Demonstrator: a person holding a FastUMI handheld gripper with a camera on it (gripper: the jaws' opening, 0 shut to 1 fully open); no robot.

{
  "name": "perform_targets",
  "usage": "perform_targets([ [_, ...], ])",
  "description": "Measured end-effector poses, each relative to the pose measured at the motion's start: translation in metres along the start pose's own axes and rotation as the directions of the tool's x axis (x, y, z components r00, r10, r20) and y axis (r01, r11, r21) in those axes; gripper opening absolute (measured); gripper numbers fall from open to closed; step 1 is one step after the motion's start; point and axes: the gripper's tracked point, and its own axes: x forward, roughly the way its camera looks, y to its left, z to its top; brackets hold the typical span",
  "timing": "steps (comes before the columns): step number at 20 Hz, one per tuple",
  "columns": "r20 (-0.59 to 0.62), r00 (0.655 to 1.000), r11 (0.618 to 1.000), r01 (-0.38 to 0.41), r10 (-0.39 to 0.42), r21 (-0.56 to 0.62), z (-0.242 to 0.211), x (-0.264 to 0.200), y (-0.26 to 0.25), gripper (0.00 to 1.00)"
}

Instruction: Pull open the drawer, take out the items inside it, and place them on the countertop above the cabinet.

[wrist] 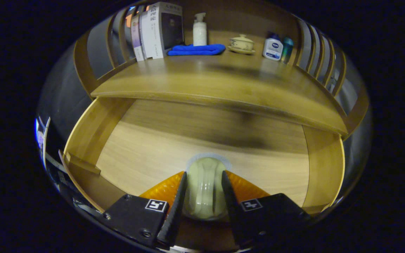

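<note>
The wooden drawer [142, 147] stands pulled open below the countertop [202, 80]. Over its bare floor my gripper [204, 175] holds a pale, translucent sealed packet [205, 189] with a rounded top. Both black fingers [178, 200] press on the packet's sides, so the gripper is shut on it. The packet's lower end is hidden behind the fingers. I cannot tell whether it is lifted off the drawer floor or still touching it.
At the back of the countertop stand books [156, 30], a white pump bottle [199, 30], a folded blue cloth [196, 50], a lidded cup on a saucer [242, 44] and two small bottles [272, 47]. Slatted wooden rails [323, 63] fence both sides.
</note>
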Motion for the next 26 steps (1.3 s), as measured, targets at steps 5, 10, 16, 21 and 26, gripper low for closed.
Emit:
perform_targets([
  [5,0.033,0.999,1.000,-0.017,0.017,-0.004,0.002,-0.002,0.000,0.20],
  [10,0.151,0.989,1.000,-0.011,0.014,-0.020,0.023,-0.018,-0.003,0.17],
  [16,0.286,0.958,0.994,0.048,-0.019,-0.097,0.053,-0.063,-0.002,0.17],
  [21,0.348,0.937,0.993,0.038,0.002,-0.110,0.072,-0.093,0.006,0.17],
  [26,0.353,0.936,0.996,0.031,-0.001,-0.080,0.101,-0.095,0.006,0.17],
])
